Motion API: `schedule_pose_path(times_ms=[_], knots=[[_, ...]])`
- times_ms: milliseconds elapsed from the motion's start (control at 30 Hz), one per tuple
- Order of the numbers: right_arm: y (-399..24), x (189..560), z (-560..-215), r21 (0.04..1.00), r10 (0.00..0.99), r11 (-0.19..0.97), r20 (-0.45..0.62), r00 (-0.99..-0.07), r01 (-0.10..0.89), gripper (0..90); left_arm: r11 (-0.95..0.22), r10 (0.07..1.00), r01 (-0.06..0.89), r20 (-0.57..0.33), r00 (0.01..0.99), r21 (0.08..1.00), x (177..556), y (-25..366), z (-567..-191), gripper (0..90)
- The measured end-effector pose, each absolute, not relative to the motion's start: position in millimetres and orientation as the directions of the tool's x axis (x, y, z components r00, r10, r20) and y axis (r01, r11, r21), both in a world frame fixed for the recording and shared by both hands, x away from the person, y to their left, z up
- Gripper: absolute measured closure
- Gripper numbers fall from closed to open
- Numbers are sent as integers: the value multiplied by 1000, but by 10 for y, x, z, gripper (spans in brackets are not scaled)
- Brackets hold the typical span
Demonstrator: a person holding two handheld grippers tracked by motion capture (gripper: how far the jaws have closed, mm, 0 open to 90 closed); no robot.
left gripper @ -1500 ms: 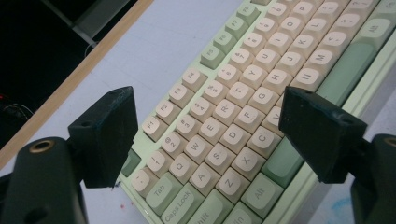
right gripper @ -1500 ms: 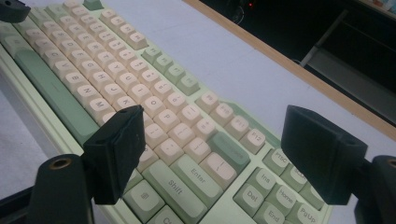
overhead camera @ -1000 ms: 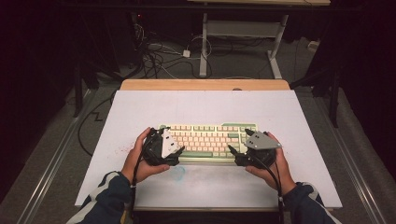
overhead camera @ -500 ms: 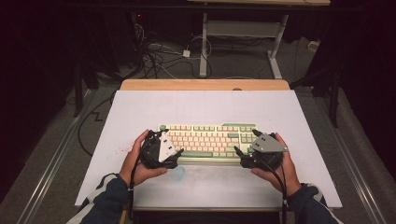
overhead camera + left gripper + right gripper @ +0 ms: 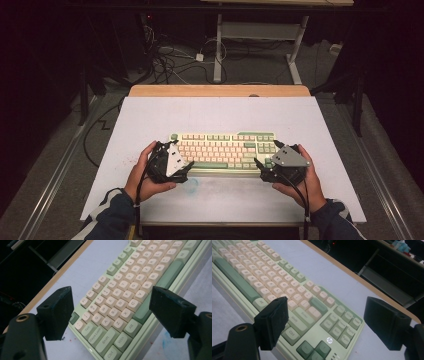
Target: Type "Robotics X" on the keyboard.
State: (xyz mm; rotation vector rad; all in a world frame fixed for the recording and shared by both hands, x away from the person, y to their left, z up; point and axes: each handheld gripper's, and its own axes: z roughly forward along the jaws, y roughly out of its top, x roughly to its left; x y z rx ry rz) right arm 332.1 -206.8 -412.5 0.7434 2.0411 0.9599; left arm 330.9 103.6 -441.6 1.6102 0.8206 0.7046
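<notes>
A green-and-cream keyboard (image 5: 223,151) lies on a pale sheet (image 5: 150,120) over the wooden table (image 5: 220,90) (cables on the dim floor (image 5: 170,55) behind). Left gripper (image 5: 186,165) and right gripper (image 5: 261,165) flank its ends, jaws spread, gripping nothing.

The keyboard (image 5: 223,151) lies flat at the centre of the high view, its long side running left to right, a little below mid-frame. Its case is pale green, with cream letter keys and green modifier keys, a long green space bar (image 5: 160,287) and an hp logo (image 5: 329,340) near its right corner
</notes>
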Motion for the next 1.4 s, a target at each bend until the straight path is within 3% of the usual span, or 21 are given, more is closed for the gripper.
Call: schedule_pose_path(times_ms=[1400], knots=[[-2616, 3139, -4268, 812, 800, 527, -376, -467, 249, 216, -118, 856, 190, 3, 517, 975, 3191, 1461, -4663, 156]])
